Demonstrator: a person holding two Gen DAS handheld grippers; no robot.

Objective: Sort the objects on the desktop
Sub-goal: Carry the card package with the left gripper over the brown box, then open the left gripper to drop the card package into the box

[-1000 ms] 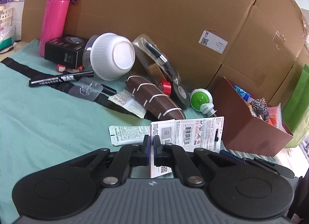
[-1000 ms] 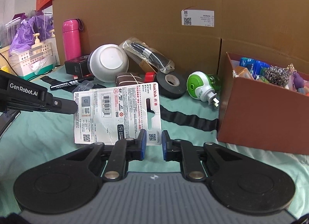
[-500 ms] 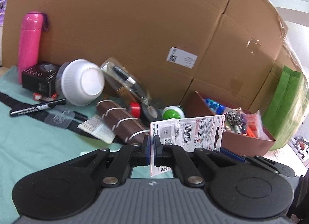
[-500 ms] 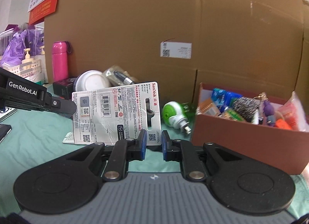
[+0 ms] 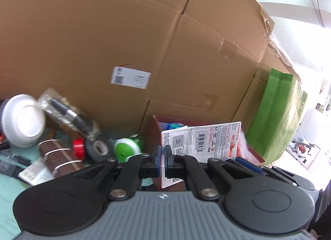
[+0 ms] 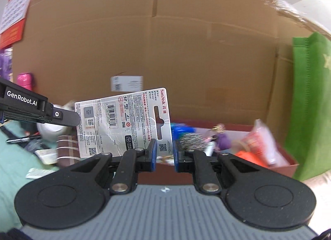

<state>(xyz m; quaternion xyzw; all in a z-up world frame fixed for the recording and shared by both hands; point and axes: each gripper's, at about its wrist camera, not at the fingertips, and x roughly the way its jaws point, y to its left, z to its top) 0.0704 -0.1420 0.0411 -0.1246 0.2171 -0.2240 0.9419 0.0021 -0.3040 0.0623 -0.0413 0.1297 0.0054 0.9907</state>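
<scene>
1. The left claw (image 5: 162, 162) is clenched tight on the memory card pack (image 5: 201, 142). Its two blue pads pinch the pack's left edge, and the pack stands up on its side in the air.

2. The right claw (image 6: 163, 153) has its pads as close together as they go, with a small gap between them. The pads hold nothing. The pack (image 6: 124, 124) hangs just past the right claw's left finger, and I cannot tell if it touches the pad.

3. In the right claw's view, the left claw's black finger (image 6: 62, 116) comes in from the left and meets the pack's left edge.

4. The pack is up off the counter. It is in front of the red-brown box (image 6: 287, 162), which sits ahead of both claws and a bit to the right.

5. The box is full of small things. A metal scrubber (image 6: 192, 140) and a purple thing (image 6: 223, 141) are in it.

6. To the left of the left claw, on the counter with a green cloth (image 5: 8, 194), lie a white bowl (image 5: 22, 121) on its side, a brown roll with white bands (image 5: 60, 158), a red cap (image 5: 78, 147), a black tape roll (image 5: 97, 148) and a green and white plug thing (image 5: 126, 150).

7. Behind it all stand big cardboard boxes (image 5: 103, 33) with a white label (image 5: 130, 77).

8. A green bag (image 5: 277, 111) stands far to the right of the claws.

9. A pink bottle (image 6: 23, 80) stands far to the left in the right claw's view.
</scene>
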